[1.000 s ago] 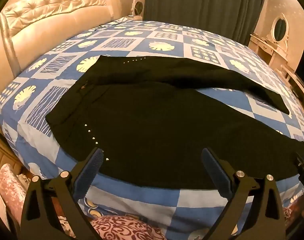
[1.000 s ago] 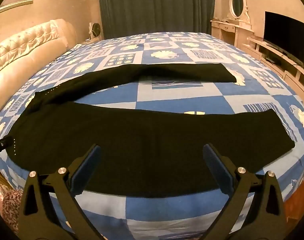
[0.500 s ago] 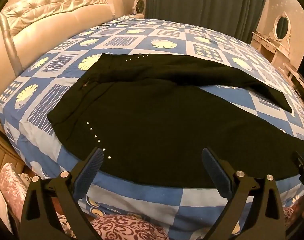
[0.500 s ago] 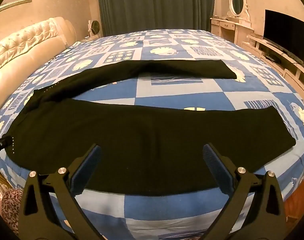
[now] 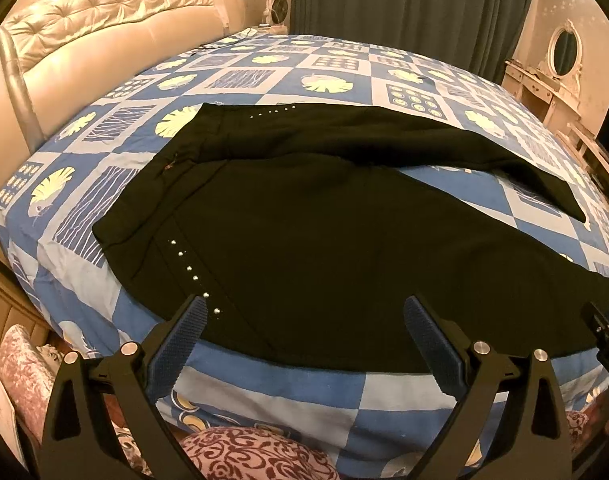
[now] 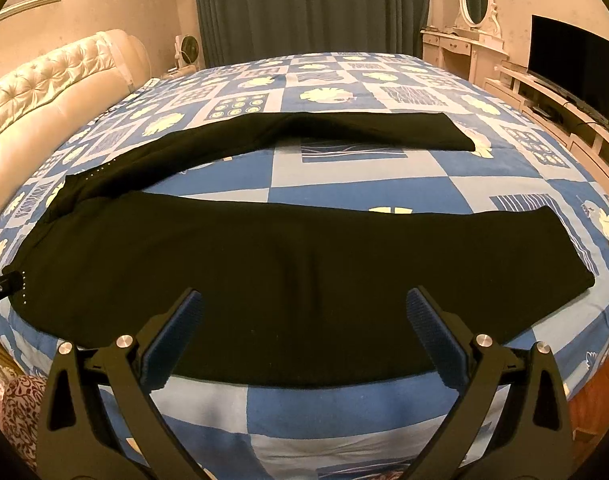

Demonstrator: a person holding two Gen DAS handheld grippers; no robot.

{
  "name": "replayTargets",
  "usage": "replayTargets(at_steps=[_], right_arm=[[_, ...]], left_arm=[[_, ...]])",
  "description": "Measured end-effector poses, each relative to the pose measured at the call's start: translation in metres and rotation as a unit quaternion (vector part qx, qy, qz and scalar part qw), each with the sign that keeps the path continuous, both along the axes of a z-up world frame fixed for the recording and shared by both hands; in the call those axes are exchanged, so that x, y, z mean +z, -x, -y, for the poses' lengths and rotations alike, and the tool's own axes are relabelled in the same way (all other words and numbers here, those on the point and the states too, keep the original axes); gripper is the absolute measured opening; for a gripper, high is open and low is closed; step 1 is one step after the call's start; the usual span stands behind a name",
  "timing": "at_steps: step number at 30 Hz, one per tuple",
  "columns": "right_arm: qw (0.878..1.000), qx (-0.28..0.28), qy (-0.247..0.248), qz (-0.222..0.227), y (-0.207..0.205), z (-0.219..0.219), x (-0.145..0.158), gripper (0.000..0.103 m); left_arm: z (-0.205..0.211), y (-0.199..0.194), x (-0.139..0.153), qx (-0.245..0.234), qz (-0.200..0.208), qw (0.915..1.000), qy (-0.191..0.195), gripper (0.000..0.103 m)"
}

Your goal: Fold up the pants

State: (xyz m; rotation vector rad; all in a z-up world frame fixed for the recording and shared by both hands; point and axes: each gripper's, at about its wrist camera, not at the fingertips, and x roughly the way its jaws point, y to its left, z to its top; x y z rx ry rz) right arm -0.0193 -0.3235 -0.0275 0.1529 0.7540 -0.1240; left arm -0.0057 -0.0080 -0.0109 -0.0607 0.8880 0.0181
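Trousers of flat black fabric (image 6: 288, 264) run left to right across frame centre, just beyond both spread, empty grippers (image 5: 304, 320) (image 6: 304, 312) (waistband nearer left).

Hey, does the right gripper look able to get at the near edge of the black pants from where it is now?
Probably yes. The right gripper is open, holding nothing, and the near leg of the pants lies flat right in front of its fingertips with nothing between.
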Motion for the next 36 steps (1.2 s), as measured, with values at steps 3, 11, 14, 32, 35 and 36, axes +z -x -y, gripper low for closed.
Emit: replayTargets(at_steps=[3,11,14,32,35,36], right_arm=[[1.0,0.0,-0.002,-0.001,-0.0001,0.0004,-0.0004,0.101],[1.0,-0.001,-0.001,-0.001,0.0002,0.0,-0.0006,0.101],[1.0,-0.001,-0.001,-0.002,0.0001,-0.0002,-0.0007,0.101],[1.0,-0.001,-0.002,-0.004,0.0007,0.0018,-0.0031,0.101],[1.0,-0.001,-0.002,-0.004,0.0006,0.0015,-0.0027,0.101],[1.0,-0.001,-0.002,-0.005,0.0012,0.0021,-0.0034,0.101]], left_arm=[[-0.0004,-0.0002,0.0002,-0.001,-0.001,1.0,0.0,0.098],[0.0019,0.0002,-0.0013,-0.001,-0.002,1.0,-0.002,0.098],[0.0026,0.0003,-0.0013,0.0,-0.002,1.0,-0.003,0.098],[0.0056,0.0009,-0.0018,-0.002,-0.003,1.0,-0.002,0.098],[0.006,0.0004,-0.0012,-0.001,-0.004,1.0,-0.002,0.098],[0.0057,0.001,-0.002,-0.001,-0.004,1.0,-0.002,0.098]])
